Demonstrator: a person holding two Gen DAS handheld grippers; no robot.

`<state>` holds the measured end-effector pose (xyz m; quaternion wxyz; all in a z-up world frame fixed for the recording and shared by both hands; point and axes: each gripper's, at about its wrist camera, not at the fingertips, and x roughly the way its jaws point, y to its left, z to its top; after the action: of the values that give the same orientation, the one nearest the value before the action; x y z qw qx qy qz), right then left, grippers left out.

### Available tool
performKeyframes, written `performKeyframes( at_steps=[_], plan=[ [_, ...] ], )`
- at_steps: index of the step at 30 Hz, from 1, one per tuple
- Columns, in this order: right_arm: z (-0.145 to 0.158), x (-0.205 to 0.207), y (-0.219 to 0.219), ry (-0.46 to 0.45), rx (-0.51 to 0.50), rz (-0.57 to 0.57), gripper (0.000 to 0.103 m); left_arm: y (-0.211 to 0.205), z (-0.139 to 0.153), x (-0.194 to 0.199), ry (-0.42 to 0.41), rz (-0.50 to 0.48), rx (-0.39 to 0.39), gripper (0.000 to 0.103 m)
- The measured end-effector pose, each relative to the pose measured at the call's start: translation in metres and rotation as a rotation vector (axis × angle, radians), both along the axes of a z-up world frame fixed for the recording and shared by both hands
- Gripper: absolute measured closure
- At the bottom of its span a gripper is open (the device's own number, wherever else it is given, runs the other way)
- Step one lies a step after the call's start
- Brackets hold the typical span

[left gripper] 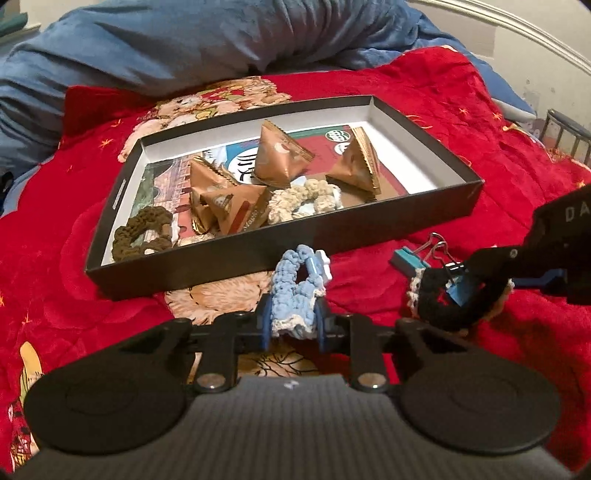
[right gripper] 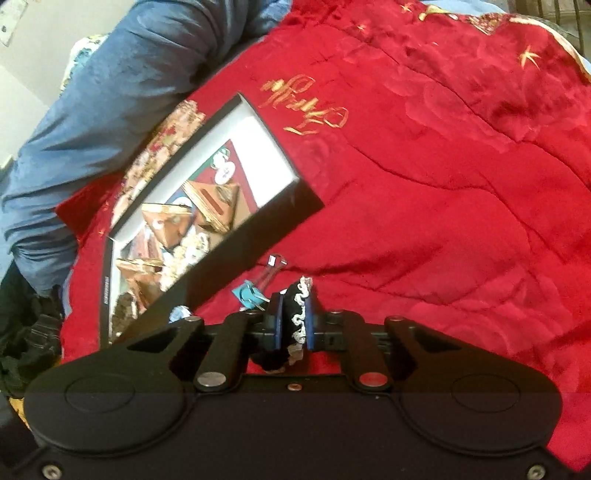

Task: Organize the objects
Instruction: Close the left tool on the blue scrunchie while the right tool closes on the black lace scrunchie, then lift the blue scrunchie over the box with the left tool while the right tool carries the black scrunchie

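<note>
Four scrunchies (left gripper: 299, 280), four packets (left gripper: 280, 155), two clips (left gripper: 410, 260).

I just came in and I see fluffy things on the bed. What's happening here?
Someone is tidying small things into a black box on the red blanket. The left gripper is shut on a blue crochet scrunchie, and the right gripper is shut on a black one. Both sit just outside the box. A teal binder clip lies on the blanket nearby.

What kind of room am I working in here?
Most likely a bedroom, on a bed: a red quilt covers the surface, a blue duvet lies bunched behind it, and a white curved frame runs beyond.
</note>
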<state>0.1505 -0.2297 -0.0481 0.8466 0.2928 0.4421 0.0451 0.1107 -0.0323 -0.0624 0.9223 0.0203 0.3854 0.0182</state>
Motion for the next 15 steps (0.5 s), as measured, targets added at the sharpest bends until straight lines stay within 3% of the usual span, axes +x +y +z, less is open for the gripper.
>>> performKeyframes(
  at_steps=[15],
  plan=[
    [0.018, -0.007, 0.002, -0.129, 0.06, 0.012, 0.091, 0.005, 0.019, -0.006, -0.058, 0.033, -0.03, 0.077]
  ],
)
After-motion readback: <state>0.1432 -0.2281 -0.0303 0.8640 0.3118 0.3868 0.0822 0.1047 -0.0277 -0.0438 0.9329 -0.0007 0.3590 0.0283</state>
